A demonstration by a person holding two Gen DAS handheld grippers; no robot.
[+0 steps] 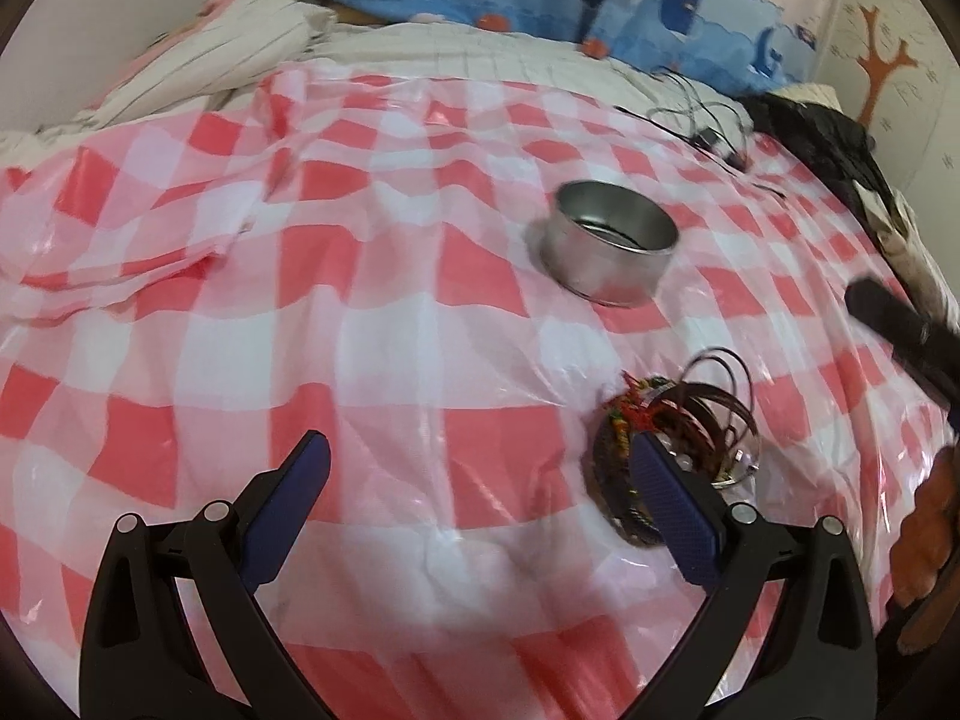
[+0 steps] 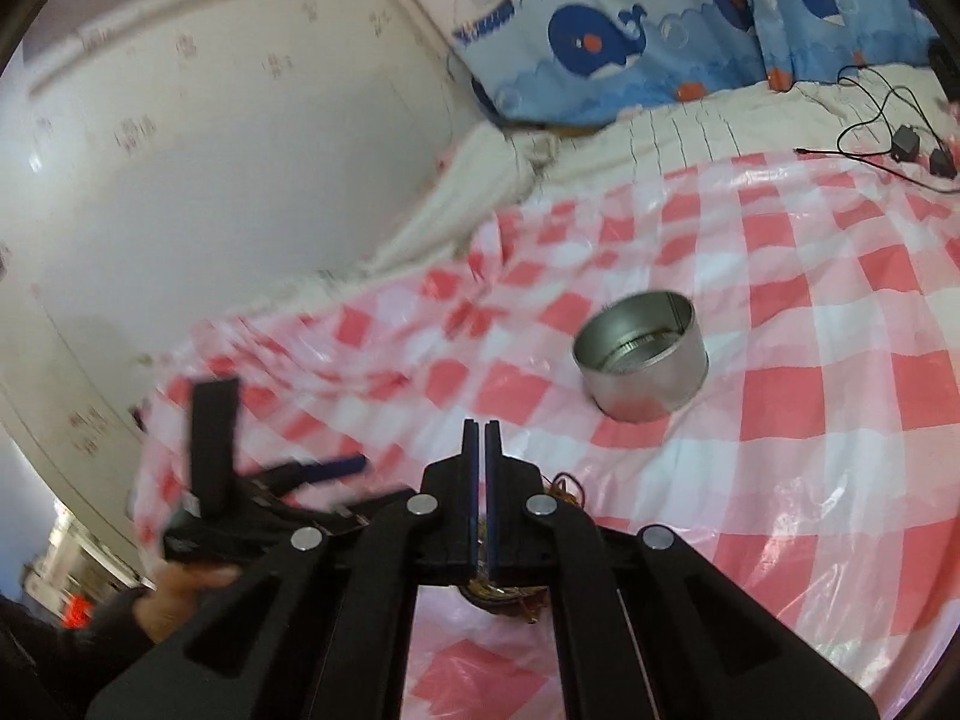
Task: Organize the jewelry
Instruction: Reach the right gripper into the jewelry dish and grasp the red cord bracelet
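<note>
Pink-and-white checked plastic sheet (image 1: pixel 372 324) covers the bed, w/ a blue whale-print pillow (image 2: pixel 690 42) at the head and a tangle of black cables (image 2: pixel 888 138) on the far edge. Round silver metal tin (image 1: pixel 612 252) stands open-topped near the middle of the sheet, apparently empty. Well apart from it, nearer the person, sits the heap of thin brown bangles and multicoloured braided bracelets (image 1: pixel 678 438), touching the left gripper's (image 1: pixel 480 504) right-hand pad; those tongs are spread wide w/ nothing between them. Right gripper (image 2: pixel 478 438) has its pads pressed together; can't tell if a thin piece is pinched, though bits of the heap show under its body. Step in hand, I'd judge: get 1 item from heap to tin. To do it well: check the pinch really caught sthg before travelling, lift straight so neighbouring bangles don't snag, release low over the tin's mouth so it doesn't tip on soft bedding.
</note>
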